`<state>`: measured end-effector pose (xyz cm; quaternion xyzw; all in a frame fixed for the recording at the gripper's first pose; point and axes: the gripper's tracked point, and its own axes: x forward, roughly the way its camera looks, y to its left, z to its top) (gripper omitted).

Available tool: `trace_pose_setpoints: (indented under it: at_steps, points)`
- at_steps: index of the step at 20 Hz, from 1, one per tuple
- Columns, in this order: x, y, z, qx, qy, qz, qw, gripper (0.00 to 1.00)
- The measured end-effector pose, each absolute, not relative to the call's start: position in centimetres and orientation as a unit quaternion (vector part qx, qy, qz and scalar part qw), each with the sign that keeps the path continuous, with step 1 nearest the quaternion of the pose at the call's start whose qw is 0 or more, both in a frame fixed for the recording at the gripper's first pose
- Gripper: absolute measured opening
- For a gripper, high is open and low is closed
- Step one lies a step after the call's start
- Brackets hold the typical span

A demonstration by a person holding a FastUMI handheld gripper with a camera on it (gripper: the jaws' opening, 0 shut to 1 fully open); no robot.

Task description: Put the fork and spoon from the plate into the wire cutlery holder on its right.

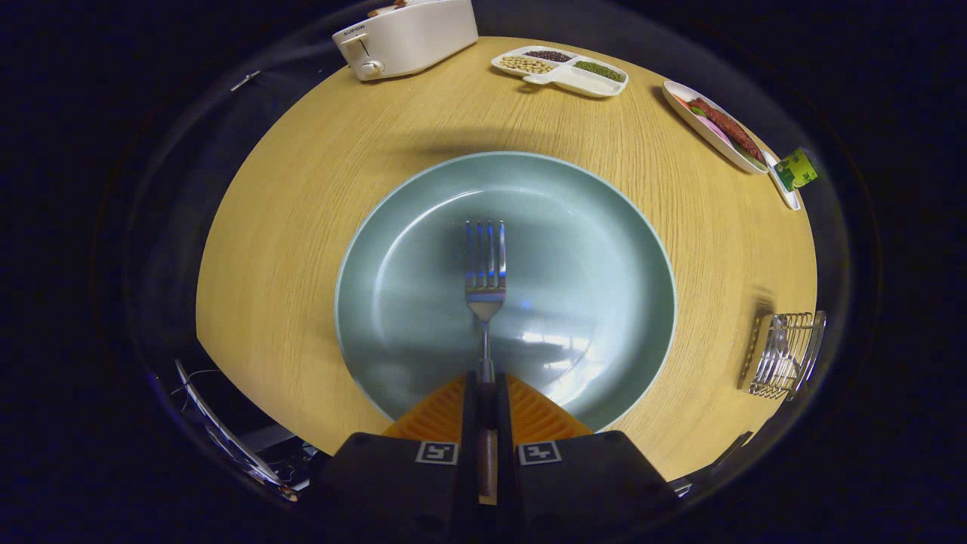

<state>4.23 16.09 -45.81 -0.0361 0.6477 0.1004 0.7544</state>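
the gripper (486,389) has its two fingers pinched together on the handle of the fork (485,279), so it's clamped on it. the fork sticks straight out ahead of the fingers, tines pointing away, over the middle of the pale green plate (604,227). can't tell if the tines touch the plate or hang just above it. the plate sits on a round wooden table (302,227). off to the right of the plate, well apart from it, is the wire cutlery holder (786,355). beyond the plate at the far edge there's a white toaster (408,38), a divided snack tray (563,70) with beans, and a long dish (714,125) with food.
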Motion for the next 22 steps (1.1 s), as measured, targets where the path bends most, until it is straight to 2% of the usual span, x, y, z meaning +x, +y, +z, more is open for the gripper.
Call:
trace_pose_setpoints:
  at_steps: [2,14,18,22]
  points:
    - [4.0,16.2,-45.9,-0.032,0.653,0.125,0.747,0.08]
    - [5.5,15.8,-40.8,-0.007,0.626,0.169,0.762,0.08]
    - [5.7,11.8,-36.7,-0.018,0.611,0.179,0.771,0.08]
    - [5.8,4.8,-32.4,-0.015,0.605,0.161,0.779,0.08]
